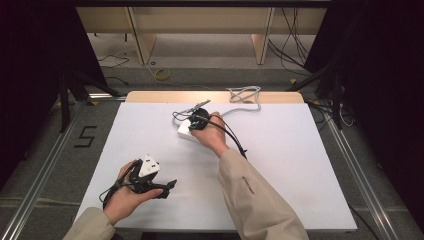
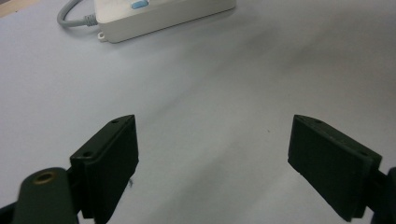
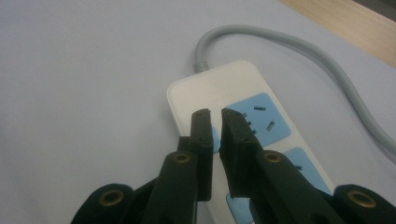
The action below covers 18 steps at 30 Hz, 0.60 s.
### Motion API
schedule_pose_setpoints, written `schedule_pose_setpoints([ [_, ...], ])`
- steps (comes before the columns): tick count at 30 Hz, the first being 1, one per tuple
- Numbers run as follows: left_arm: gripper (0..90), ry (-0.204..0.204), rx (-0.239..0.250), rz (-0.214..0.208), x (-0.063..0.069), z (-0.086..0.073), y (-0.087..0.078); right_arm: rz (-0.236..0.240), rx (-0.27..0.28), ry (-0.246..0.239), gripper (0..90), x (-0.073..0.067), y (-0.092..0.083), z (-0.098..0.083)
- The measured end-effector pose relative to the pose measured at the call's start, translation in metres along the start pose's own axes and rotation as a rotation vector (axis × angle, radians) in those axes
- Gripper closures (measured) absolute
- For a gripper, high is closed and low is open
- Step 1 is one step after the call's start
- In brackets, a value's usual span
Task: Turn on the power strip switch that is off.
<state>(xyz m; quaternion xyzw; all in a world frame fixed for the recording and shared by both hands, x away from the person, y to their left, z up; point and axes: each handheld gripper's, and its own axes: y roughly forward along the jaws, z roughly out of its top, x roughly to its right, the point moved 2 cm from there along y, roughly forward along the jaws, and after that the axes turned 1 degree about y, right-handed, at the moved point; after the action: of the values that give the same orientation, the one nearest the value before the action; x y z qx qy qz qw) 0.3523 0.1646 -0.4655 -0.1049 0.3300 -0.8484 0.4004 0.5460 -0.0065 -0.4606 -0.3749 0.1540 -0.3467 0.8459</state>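
Observation:
A white power strip (image 1: 184, 132) with blue socket faces lies flat on the white table (image 1: 280, 165), left of centre toward the back. My right gripper (image 1: 193, 124) hovers just over its near end. In the right gripper view the jaws (image 3: 215, 114) stand a narrow slit apart with nothing between them, tips above a blue socket of the strip (image 3: 224, 86). My left gripper (image 1: 167, 187) rests near the front left of the table, jaws wide open and empty (image 2: 212, 140). The strip (image 2: 159, 14) lies far ahead of it.
The strip's grey cable (image 1: 245, 95) runs to a loose coil at the table's back edge, on the bare wooden strip (image 1: 150, 96); it curves off to the right in the right gripper view (image 3: 299, 51). Metal rails and dark curtains flank the table.

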Motion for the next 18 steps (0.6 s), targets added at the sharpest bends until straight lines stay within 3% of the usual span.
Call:
schedule_pose_setpoints([
  [18, 15.8, 0.000, -0.004, 0.006, 0.000, -0.001, 0.000, 0.045, 0.016, -0.019, 65.4, 0.000, -0.027, -0.010],
])
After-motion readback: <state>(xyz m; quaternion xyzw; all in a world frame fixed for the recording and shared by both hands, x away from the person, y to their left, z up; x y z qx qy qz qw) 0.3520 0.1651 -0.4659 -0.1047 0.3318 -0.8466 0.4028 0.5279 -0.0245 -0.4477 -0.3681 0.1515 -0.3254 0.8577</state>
